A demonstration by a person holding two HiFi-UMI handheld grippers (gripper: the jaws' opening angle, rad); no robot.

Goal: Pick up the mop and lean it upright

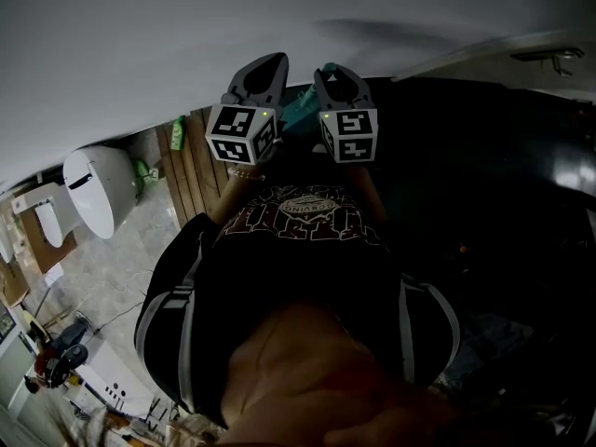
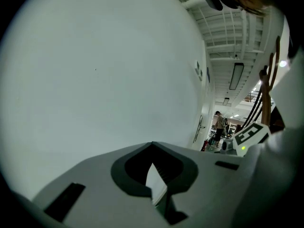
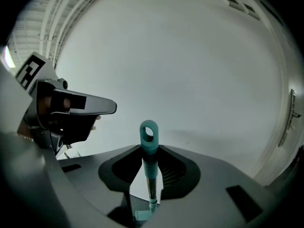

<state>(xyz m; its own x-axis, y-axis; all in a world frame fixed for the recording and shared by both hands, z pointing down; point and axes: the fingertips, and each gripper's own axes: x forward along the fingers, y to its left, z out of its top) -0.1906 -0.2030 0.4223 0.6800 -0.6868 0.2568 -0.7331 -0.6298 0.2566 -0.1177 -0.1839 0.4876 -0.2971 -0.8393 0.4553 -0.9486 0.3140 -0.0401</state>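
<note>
The mop's teal handle (image 3: 148,136), with a loop at its top, stands upright between the jaws of my right gripper (image 3: 149,150), which is shut on it just below the loop. Its thin pole runs down to the small teal mop head (image 3: 142,215) far below. In the head view both grippers are raised side by side close to a white wall, the right gripper (image 1: 337,77) beside the left gripper (image 1: 265,68), with a bit of the teal handle (image 1: 300,110) between them. My left gripper (image 2: 153,148) faces the wall with its jaws together and nothing in them.
A white wall (image 1: 186,35) fills the space just ahead. A white toilet (image 1: 98,189) and wooden slats (image 1: 191,161) lie to the left below. In the left gripper view a lit corridor with a standing person (image 2: 219,125) opens to the right. The right side of the head view is dark.
</note>
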